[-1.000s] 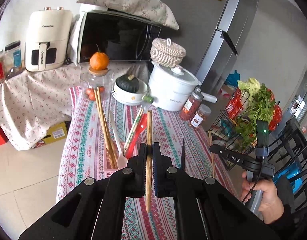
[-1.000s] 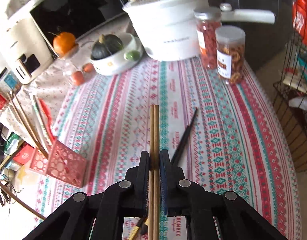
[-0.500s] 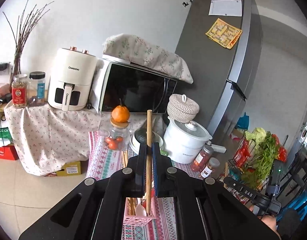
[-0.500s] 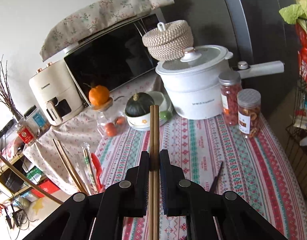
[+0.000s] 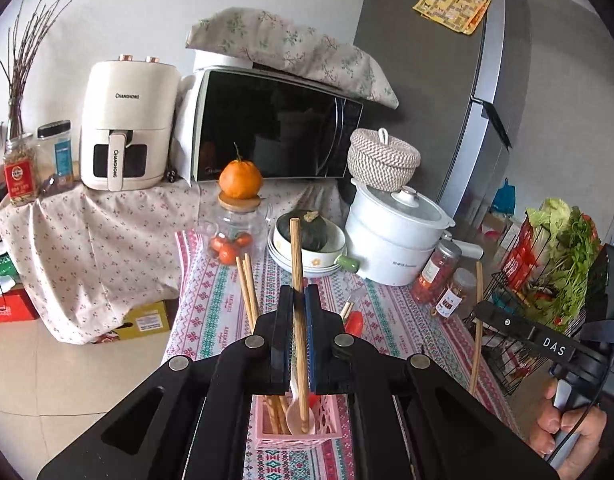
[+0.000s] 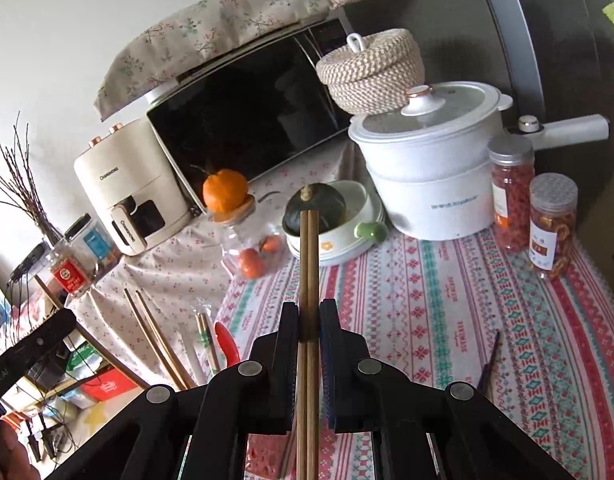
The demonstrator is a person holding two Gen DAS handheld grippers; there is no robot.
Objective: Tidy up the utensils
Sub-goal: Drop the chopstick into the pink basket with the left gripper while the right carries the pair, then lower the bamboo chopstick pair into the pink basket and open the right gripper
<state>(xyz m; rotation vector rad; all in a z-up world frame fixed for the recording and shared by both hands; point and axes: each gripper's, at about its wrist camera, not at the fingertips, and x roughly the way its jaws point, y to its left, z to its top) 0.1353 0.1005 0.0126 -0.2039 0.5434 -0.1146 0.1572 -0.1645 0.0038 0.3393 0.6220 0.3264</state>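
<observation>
Your left tongs (image 5: 295,312) are clamping a single wooden chopstick (image 5: 297,280) that is standing nearly upright, with its lower end reaching down inside the pink basket (image 5: 295,436) directly below. In that basket a white spoon (image 5: 297,412) and a pair of long chopsticks (image 5: 247,288) are already leaning, and something red (image 5: 354,322) is poking out behind the tongs.

Your right tongs (image 6: 308,320) are pinching a pair of wooden chopsticks (image 6: 309,264) side by side, their tips pointing away over the striped cloth of the surface (image 6: 447,300). From the left camera your right hand (image 5: 567,428) is wrapping the handle of that tool at the right edge.

A dark chopstick (image 6: 490,362) is lying alone on the surface, to the right of the right tongs.

Farther back, a glass jar (image 5: 237,232) with an orange (image 5: 241,180) on its lid is sitting beside a bowl holding a dark green squash (image 5: 309,228). A white pot (image 5: 395,240) is standing to the right of them, with two snack jars (image 6: 531,204) near it. Behind all this, a microwave (image 5: 275,128) and an air fryer (image 5: 127,128) are resting on a floral cloth.
</observation>
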